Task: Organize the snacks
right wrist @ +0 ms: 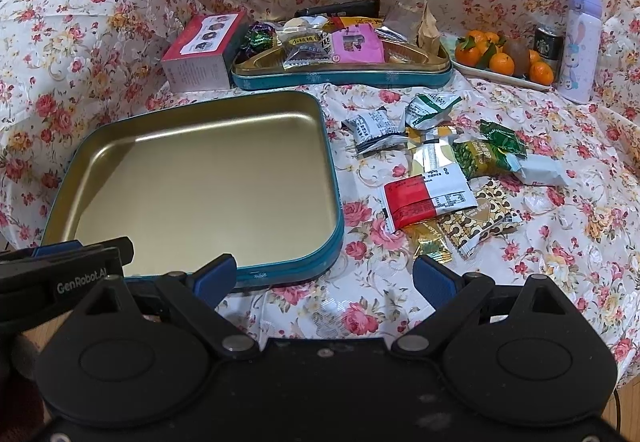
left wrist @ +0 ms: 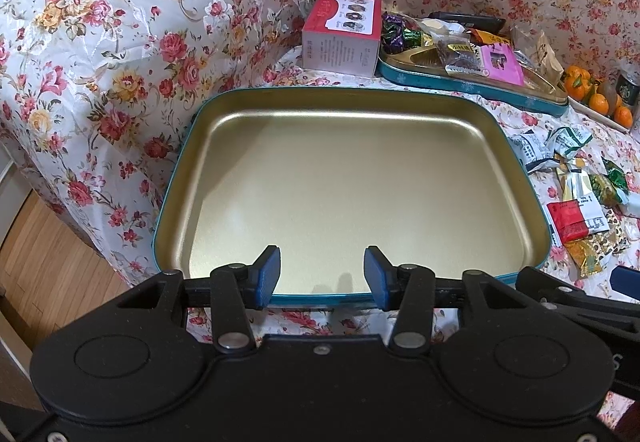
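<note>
Right of centre in the right wrist view, the loose snack packets (right wrist: 448, 178) lie beyond the right gripper (right wrist: 324, 274), jaws spread, empty. Left gripper (left wrist: 322, 278), also released, hangs over the empty tin tray (left wrist: 516, 178), farther from the pile.
</note>
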Demonstrator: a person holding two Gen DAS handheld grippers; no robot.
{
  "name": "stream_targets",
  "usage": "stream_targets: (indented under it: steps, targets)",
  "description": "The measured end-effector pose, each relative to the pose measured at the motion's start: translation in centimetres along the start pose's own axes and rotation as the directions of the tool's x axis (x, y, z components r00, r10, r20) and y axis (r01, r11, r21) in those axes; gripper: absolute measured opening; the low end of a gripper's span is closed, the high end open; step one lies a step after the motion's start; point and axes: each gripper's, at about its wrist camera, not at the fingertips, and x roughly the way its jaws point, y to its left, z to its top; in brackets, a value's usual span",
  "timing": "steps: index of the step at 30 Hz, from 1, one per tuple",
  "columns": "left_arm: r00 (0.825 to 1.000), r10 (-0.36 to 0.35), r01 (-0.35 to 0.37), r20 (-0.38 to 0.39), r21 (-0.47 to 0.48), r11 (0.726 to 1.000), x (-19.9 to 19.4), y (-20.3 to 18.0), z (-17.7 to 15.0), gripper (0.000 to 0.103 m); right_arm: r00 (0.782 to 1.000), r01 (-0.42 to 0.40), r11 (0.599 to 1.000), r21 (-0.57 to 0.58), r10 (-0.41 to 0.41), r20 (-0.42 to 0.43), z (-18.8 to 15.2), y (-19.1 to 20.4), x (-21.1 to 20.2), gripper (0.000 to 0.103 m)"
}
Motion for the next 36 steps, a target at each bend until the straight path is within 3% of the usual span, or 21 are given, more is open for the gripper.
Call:
stream_targets:
  steps: [9,14,16,21,23,26,29,36]
  targets:
    - [1.0,0.0,0.0,-0.004,0.002,1.0,0.1,-0.1,0.0,0.054,1.0,0.008,1.0,-0.003,-0.008,0.003,0.0,0.0,0.0,0.1]
    - [1.0,-0.003,0.003,-0.002,0.004,1.0,0.1,-0.2,0.1,0.054,0.996,0.074,0.997,-0.023,-0.073,0.057,0.0,-0.1,-0.3,0.1]
    - [1.0,-0.006,0.006,0.001,0.007,1.0,0.0,-0.2,0.1,0.054,0.988,0.128,0.991,-0.039,-0.123,0.097,0.0,-0.3,-0.5,0.1]
    - [1.0,-0.012,0.012,0.006,0.029,0.999,0.0,-0.8,-0.1,0.054,0.944,0.268,0.962,-0.058,-0.25,0.216,-0.1,-1.9,-0.6,0.103]
    - [1.0,-0.019,0.019,0.007,0.041,0.999,0.1,-1.0,-0.2,0.054,0.927,0.312,0.949,-0.039,-0.295,0.232,0.0,-3.2,-0.3,0.103]
    - [0.999,-0.032,0.031,0.012,0.061,0.998,0.1,-1.4,-0.4,0.054,0.919,0.338,0.941,-0.011,-0.328,0.217,0.1,-5.3,0.5,0.103]
    - [0.998,-0.047,0.044,0.03,0.086,0.995,-0.1,-1.9,-0.7,0.054,0.917,0.351,0.936,0.012,-0.347,0.195,0.0,-7.5,1.4,0.103]
    - [0.993,-0.096,0.085,0.068,0.141,0.986,-0.4,-3.2,-1.6,0.054,0.956,0.266,0.959,0.097,-0.275,0.098,-1.5,-12.5,4.0,0.103]
